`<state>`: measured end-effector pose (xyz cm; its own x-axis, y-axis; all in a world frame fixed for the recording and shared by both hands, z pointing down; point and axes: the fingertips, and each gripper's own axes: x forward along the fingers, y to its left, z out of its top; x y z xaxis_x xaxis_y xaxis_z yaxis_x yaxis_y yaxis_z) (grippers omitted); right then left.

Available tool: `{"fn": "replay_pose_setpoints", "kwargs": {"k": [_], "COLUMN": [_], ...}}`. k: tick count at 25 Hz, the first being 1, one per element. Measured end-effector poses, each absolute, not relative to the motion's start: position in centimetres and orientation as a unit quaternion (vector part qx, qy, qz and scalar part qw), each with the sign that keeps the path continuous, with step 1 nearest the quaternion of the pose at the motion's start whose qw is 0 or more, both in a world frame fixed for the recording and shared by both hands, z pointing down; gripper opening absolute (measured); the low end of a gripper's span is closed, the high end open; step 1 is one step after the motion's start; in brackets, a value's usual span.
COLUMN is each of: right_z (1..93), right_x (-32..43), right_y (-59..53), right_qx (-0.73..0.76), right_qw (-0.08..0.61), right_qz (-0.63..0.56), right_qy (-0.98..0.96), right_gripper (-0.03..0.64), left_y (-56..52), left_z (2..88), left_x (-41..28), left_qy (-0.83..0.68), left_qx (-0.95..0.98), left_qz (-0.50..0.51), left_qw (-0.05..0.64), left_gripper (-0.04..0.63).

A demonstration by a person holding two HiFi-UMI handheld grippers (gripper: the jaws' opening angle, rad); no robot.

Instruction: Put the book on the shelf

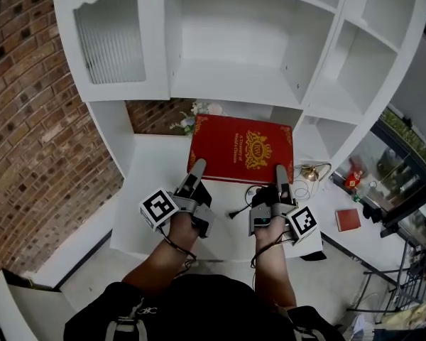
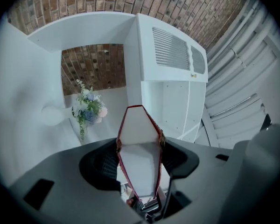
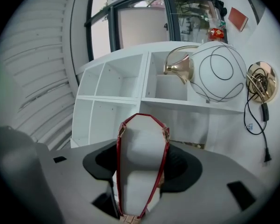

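Both forearms extend forward from the body, side by side, roughly parallel. The left gripper (image 1: 197,166) and the right gripper (image 1: 280,170) point away from the person toward the white shelf unit (image 1: 234,62), marker cubes turned outward.

The red book (image 1: 241,150) lies flat, gold-printed cover up, over the white desk (image 1: 153,190) in front of the shelf unit. Whether it rests on the desk cannot be told. Each gripper takes the book's near edge, left toward the left corner, right toward the right corner.

Both sets of jaws are clamped on the book, one jaw against each cover, page block between. A flower bunch (image 2: 87,110) stands beyond the book.
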<state>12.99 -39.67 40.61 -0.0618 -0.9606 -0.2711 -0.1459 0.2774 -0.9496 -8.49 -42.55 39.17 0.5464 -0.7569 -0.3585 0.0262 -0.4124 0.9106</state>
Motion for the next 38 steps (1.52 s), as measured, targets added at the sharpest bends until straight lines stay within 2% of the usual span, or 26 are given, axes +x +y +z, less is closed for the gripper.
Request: {"fn": "replay_pose_setpoints", "kwargs": {"k": [19, 25, 38], "right_z": [32.5, 32.6, 31.4], "right_x": [11.6, 11.3, 11.6], "right_y": [-42.6, -45.1, -50.9], "right_qx": [-0.399, -0.415, -0.443], "right_qw": [0.525, 0.510, 0.470], "right_qz": [-0.359, -0.388, -0.377], "right_qy": [0.660, 0.646, 0.664], "right_gripper": [0.268, 0.268, 0.288], "left_y": [-43.8, -46.3, -50.7], "left_z": [32.2, 32.6, 31.5], "left_x": [-10.4, -11.1, -10.6], "left_qy": [-0.255, -0.297, -0.337], "left_qx": [0.757, 0.741, 0.762], "left_qz": [-0.426, -0.417, -0.385], "left_qw": [0.425, 0.435, 0.397], "left_gripper": [0.259, 0.262, 0.275]}}
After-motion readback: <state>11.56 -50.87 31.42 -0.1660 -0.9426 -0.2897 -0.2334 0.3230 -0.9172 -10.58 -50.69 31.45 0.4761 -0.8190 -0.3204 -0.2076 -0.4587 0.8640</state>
